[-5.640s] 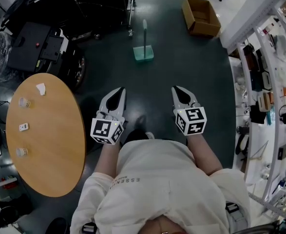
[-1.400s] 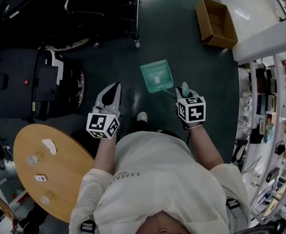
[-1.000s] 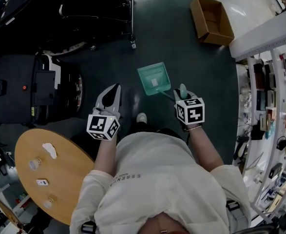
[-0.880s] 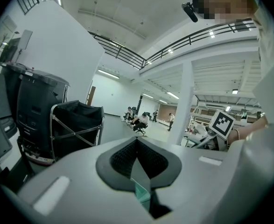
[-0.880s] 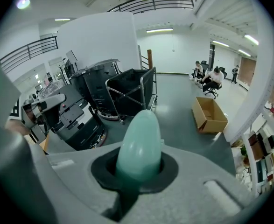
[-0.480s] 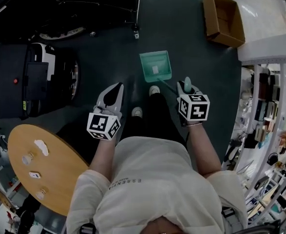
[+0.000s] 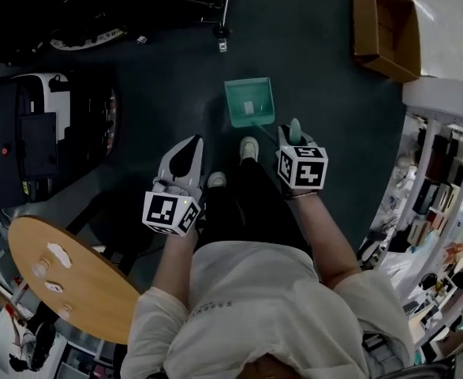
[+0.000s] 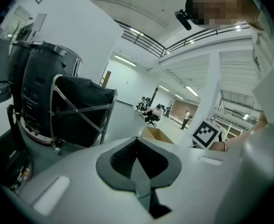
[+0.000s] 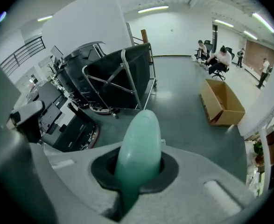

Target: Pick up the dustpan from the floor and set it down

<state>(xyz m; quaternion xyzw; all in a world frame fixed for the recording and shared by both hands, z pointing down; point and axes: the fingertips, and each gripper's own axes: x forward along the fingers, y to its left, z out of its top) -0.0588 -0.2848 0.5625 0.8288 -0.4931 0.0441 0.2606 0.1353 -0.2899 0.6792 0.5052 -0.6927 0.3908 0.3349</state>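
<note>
The right gripper (image 7: 294, 142) (image 9: 137, 174) is clamped on the green handle (image 9: 139, 146) of the dustpan (image 7: 249, 101). The left gripper (image 7: 185, 156) (image 8: 139, 169) has its jaws together on nothing. The pan sits low by the dark floor (image 7: 318, 69), just ahead of the person's shoe (image 7: 248, 147); whether it touches the floor cannot be told.

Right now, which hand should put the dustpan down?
Right. The right gripper holds the dustpan by its handle; the left gripper is shut, empty, off to the side.
</note>
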